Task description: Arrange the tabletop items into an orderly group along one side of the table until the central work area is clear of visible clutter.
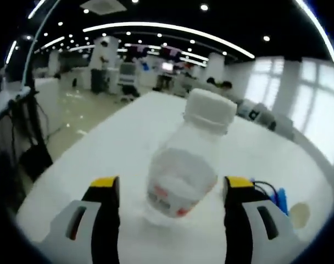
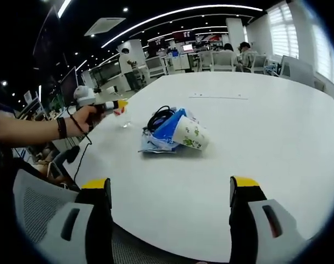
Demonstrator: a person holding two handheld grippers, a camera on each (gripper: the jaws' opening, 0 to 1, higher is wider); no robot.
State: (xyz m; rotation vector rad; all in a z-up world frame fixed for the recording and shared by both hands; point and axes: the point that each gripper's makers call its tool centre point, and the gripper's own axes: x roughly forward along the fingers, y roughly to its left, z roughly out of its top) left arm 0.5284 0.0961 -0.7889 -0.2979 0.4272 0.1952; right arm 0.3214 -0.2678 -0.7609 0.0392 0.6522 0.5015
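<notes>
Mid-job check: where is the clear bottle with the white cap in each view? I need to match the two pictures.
Left gripper view: the bottle stands tilted at centre, between the open jaws and apart from both.
Right gripper view: the bottle is small at far left, just ahead of the left gripper held in a hand.
Shared landmark: the paper cup at the lower right edge of the left gripper view lies mid-table in the right gripper view.
</notes>
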